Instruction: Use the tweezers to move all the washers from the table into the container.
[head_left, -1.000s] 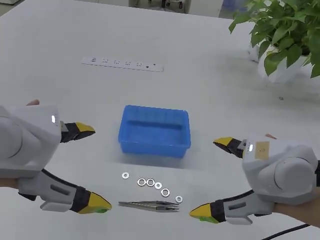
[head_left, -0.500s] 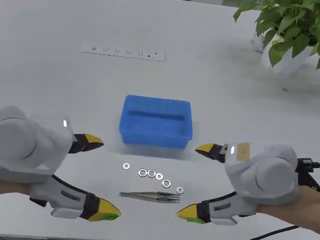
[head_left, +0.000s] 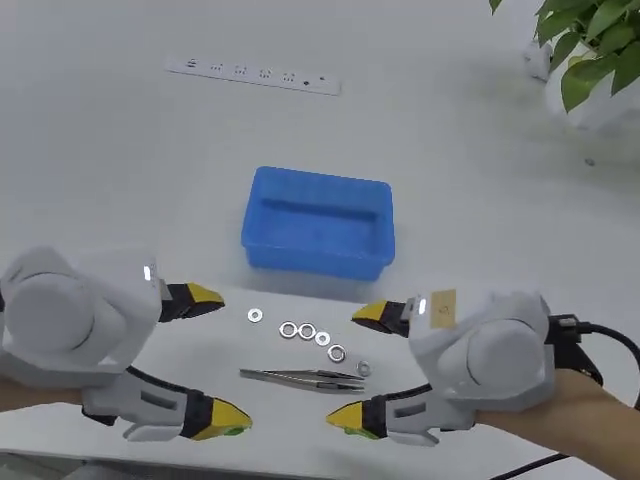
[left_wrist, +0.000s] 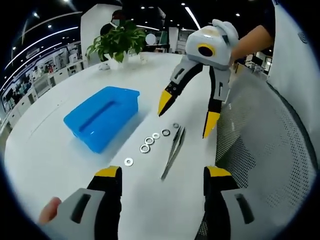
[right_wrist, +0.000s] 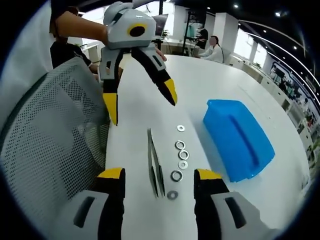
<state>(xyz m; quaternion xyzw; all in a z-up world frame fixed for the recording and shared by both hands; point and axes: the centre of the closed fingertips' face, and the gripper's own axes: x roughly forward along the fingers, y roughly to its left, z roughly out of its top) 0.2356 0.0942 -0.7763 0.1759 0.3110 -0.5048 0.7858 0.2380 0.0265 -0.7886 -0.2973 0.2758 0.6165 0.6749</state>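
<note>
Left tongs (head_left: 228, 357) are open, jaws spread wide, tips pointing in toward the middle of the tabletop (head_left: 120, 150). Right tongs (head_left: 346, 367) are the same: open, jaws wide, facing the left pair head-on. Each pair shows up in the other's gripper view, yellow tips aimed inward.

The tweezers (head_left: 300, 377) lie flat on the tabletop between the two sets of tongs, untouched, with the length running roughly left to right from the person's side. Neither pair is in contact with them.

There are six washers (head_left: 307, 332), all on the tabletop, in a loose diagonal line just beyond the tweezers. The leftmost one sits a bit apart from the rest. The next four are bunched close, some touching or nearly so. The last one lies just beside the right end of the tweezers.

The blue container (head_left: 315, 255) sits upright farther back, behind the washer line and clear of it, roughly centred between the tongs.

Farther out, a white power strip (head_left: 255, 76) lies flat near the far side, and a leafy plant (head_left: 590, 40) sits at the far right corner. A mesh-backed chair (right_wrist: 45, 125) is on the person's side of the tabletop, seen in both gripper views.
</note>
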